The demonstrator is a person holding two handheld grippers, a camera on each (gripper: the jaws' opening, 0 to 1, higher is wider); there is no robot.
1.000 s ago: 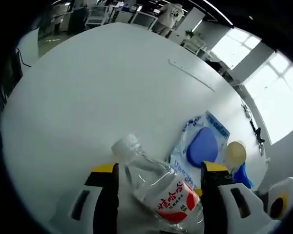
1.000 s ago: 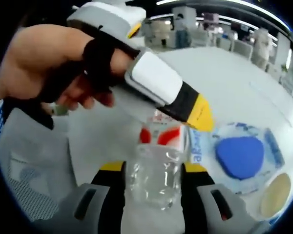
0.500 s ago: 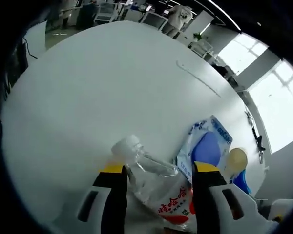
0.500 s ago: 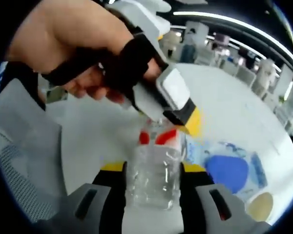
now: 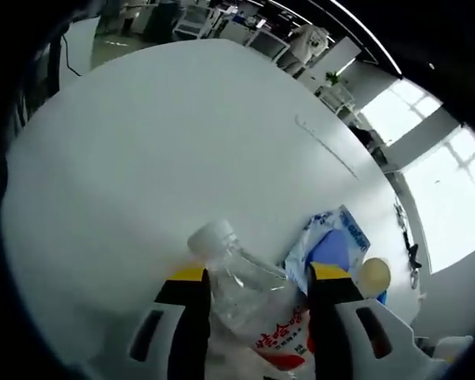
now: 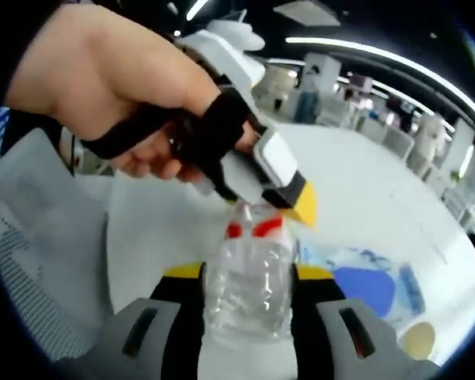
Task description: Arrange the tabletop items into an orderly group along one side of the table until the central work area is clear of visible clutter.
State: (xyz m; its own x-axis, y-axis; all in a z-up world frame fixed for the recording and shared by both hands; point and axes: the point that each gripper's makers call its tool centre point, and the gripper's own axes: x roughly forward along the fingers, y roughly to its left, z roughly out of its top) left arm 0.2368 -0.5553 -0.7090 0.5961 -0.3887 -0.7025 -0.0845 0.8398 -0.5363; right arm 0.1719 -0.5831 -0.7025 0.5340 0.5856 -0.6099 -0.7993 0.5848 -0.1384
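- while the clear plastic bottle (image 5: 249, 305) lies slantwise between the yellow-tipped jaws of the left gripper (image 5: 257, 279), its white cap (image 5: 209, 237) pokes out past the left jaw tip, up and to the left, and its red-and-white label (image 5: 281, 342) sits low between the jaws.
- both jaws of the left gripper press against the bottle's sides, so it holds the bottle.
- in the right gripper view the same bottle (image 6: 248, 289) stands in the narrow gap of the right gripper (image 6: 248, 274), both jaws touching its ribbed body, red label at the far end.
- the left gripper (image 6: 289, 212) comes in from the upper left there, held by a hand (image 6: 111, 95) with a black strap, its yellow tip right at the bottle's far end.
- on the white table (image 5: 166, 142), just right of the bottle, lies a clear packet with a blue pad (image 5: 332, 245), and beside it a pale round disc (image 5: 373, 274).
- the packet (image 6: 362, 286) and disc (image 6: 417, 340) lie right of the jaws in the right gripper view.
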